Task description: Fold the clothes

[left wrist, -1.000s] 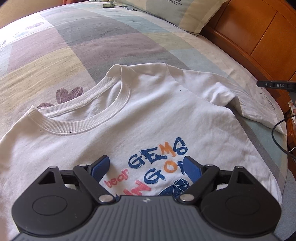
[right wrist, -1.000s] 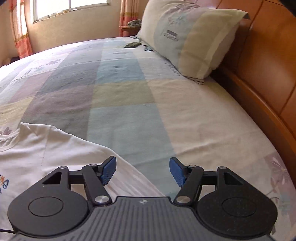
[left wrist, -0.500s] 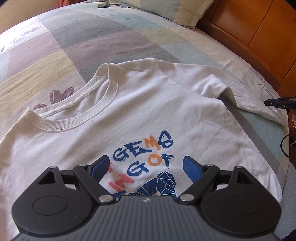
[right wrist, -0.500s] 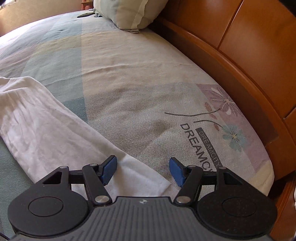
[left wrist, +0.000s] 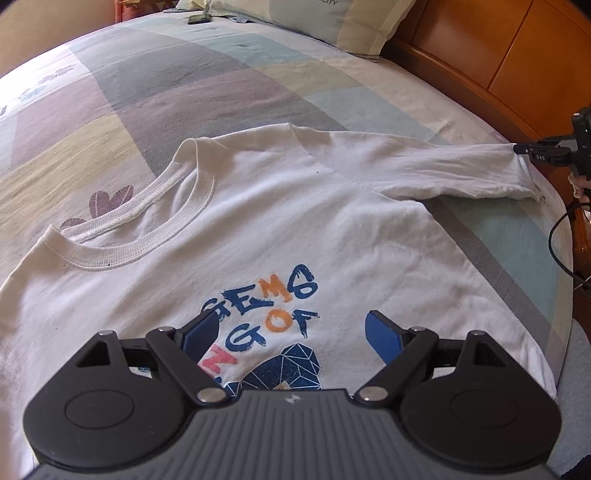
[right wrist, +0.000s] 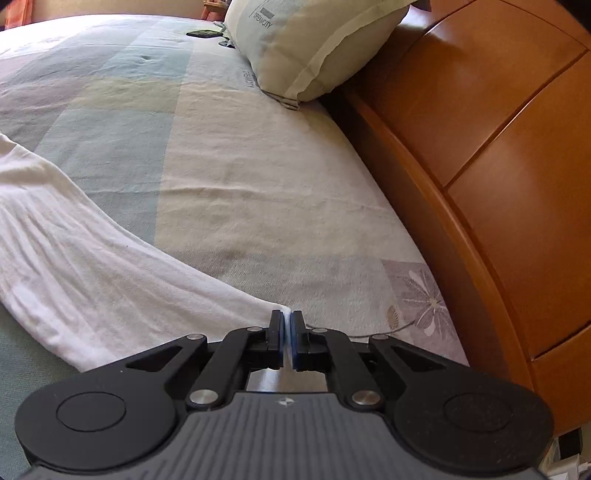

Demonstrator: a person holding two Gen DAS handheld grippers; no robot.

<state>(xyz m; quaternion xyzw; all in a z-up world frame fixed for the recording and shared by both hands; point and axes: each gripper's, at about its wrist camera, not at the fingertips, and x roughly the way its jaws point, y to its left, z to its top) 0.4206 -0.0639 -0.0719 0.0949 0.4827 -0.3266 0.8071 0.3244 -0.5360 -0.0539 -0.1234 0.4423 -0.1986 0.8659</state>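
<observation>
A white T-shirt (left wrist: 258,221) with a blue, orange and pink print lies face up on the bed, its ribbed collar (left wrist: 140,225) toward the far left. My left gripper (left wrist: 291,332) hovers open over the print, nothing between its blue pads. The shirt's right sleeve (left wrist: 443,170) is stretched out flat toward the bed's edge. In the right wrist view my right gripper (right wrist: 287,325) is shut on the sleeve's (right wrist: 110,266) end, with white cloth pinched between the pads. The same right gripper (left wrist: 524,149) shows in the left wrist view at the sleeve's tip.
The patchwork bedsheet (right wrist: 240,166) runs to a wooden headboard (right wrist: 498,166) on the right. A pillow (right wrist: 314,44) leans against it at the far end, with a dark phone-like thing (right wrist: 205,34) beside it. A black cable (left wrist: 561,251) hangs at the bed's right edge.
My right gripper swung from the bed's middle to the sleeve's end and its jaws closed on the cloth. The sleeve, crumpled before, now lies pulled straight. The left gripper drifted back slightly, still open.
</observation>
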